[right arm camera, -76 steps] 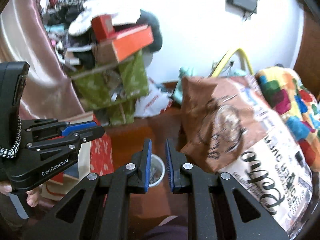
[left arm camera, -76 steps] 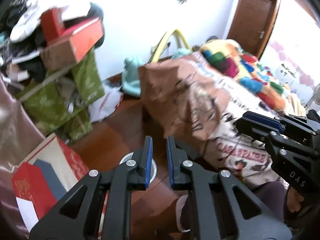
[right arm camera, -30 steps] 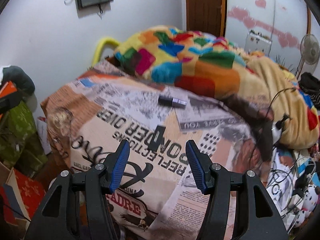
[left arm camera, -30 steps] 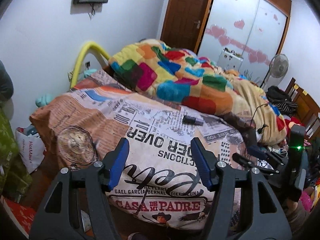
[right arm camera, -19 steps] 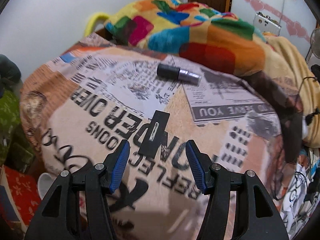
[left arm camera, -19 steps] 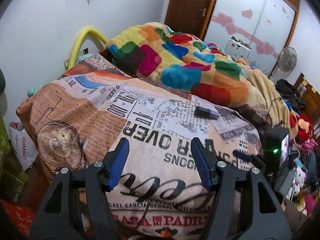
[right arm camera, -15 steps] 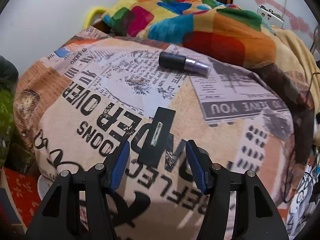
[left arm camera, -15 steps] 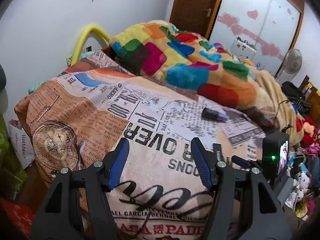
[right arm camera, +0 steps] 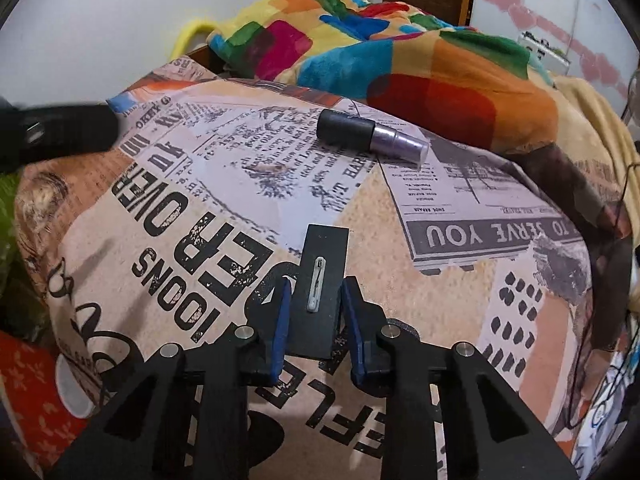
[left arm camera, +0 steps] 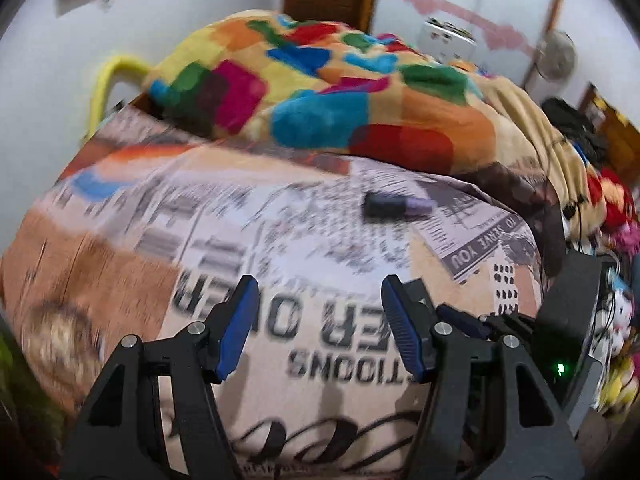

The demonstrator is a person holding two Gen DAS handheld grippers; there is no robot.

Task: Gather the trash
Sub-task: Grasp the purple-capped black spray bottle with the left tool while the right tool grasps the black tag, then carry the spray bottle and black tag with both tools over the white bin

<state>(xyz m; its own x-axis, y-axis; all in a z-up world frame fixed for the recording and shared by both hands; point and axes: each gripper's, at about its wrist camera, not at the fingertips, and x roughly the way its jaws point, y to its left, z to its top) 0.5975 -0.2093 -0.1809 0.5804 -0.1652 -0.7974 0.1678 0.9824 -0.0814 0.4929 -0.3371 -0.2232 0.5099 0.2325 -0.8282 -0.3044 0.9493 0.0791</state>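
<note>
bedroom with a newsprint-patterned bedspread (right arm camera: 224,216) where nothing looks collected yet: the right claw (right arm camera: 315,322), half open, straddles a flat black card (right arm camera: 320,288) without gripping it, a lipstick tube (right arm camera: 372,136) lies beyond the card, and the left claw (left arm camera: 320,328) hovers wide, empty.

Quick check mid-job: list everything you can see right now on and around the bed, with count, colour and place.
black card: one, black with a pale strip, flat on the bedspread between the right tool's fingers
lipstick tube: one, black cap, purple body, lying on its side farther up the bed
bedspread: one, tan newspaper print, covering the bed
blanket: one, multicoloured patches, bunched behind
fan: one, pale, far right, blurred
left tool: open, empty
right tool: narrowed around the card, grip unclear
</note>
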